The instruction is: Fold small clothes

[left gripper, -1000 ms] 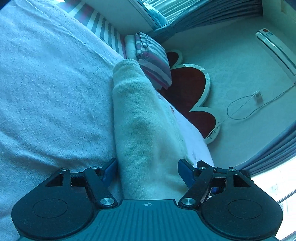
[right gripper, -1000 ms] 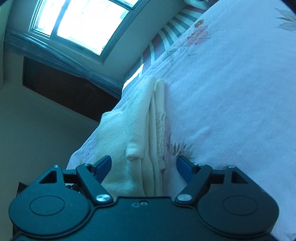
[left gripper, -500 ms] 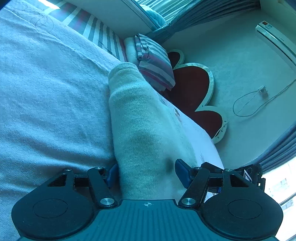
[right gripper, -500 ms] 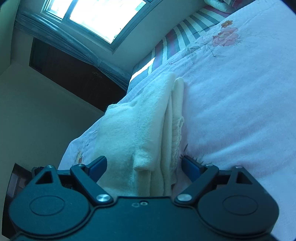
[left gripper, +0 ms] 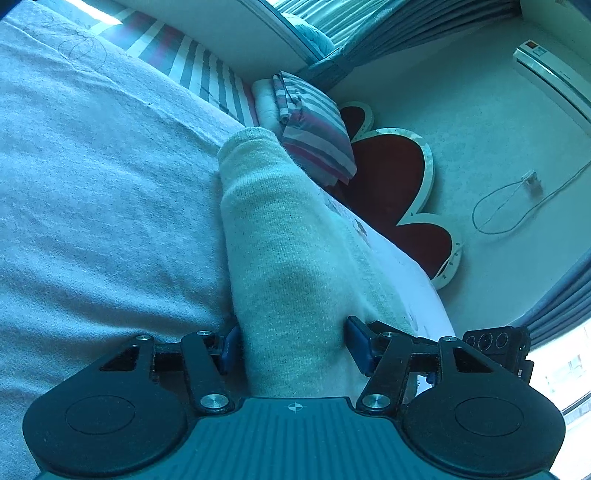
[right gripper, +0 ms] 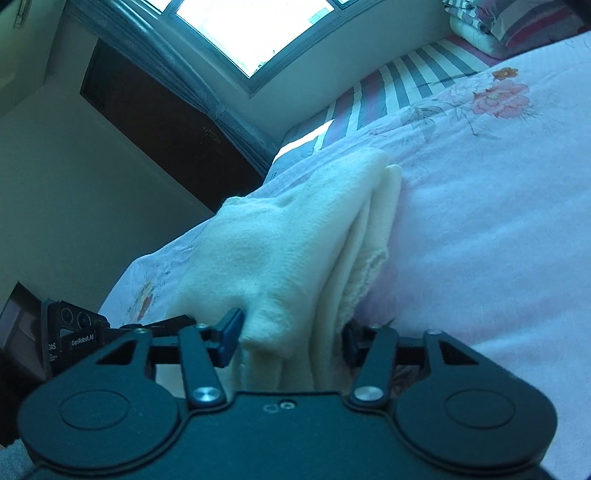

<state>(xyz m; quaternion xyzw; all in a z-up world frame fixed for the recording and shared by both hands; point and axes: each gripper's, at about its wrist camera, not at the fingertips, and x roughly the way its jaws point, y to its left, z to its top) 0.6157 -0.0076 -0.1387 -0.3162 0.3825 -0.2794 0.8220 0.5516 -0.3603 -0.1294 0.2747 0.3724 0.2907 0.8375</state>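
Two grippers are set at opposite ends of one cream knitted garment [left gripper: 295, 266], which is already doubled into a long narrow bundle on the bed [left gripper: 92, 221]. The first folds are judged done: in the right wrist view several layers are stacked edge on edge, with a scalloped hem showing along the side. What seems left is a last fold, or carrying the bundle off, and any other small clothes, of which none is seen.

At the near end of the garment in the left wrist view, the left gripper [left gripper: 291, 347] is closing, the thick knit filling the gap; the left pad is pressed into the cloth, while contact at the right pad cannot be told for sure. At the garment's other end, the right gripper [right gripper: 291, 338] is also closing, with the stacked layers between the jaws and the left pad already denting the knit.

Around the garment, the bed is covered by a pale flowered sheet [right gripper: 498, 221] with a striped band beyond it. Past the garment's far end, striped folded bedding [left gripper: 314, 129] and a red scalloped headboard [left gripper: 399, 192] are seen. Behind the garment in the right wrist view, a bright window [right gripper: 258, 29] and a dark wardrobe [right gripper: 166, 122] are shown.
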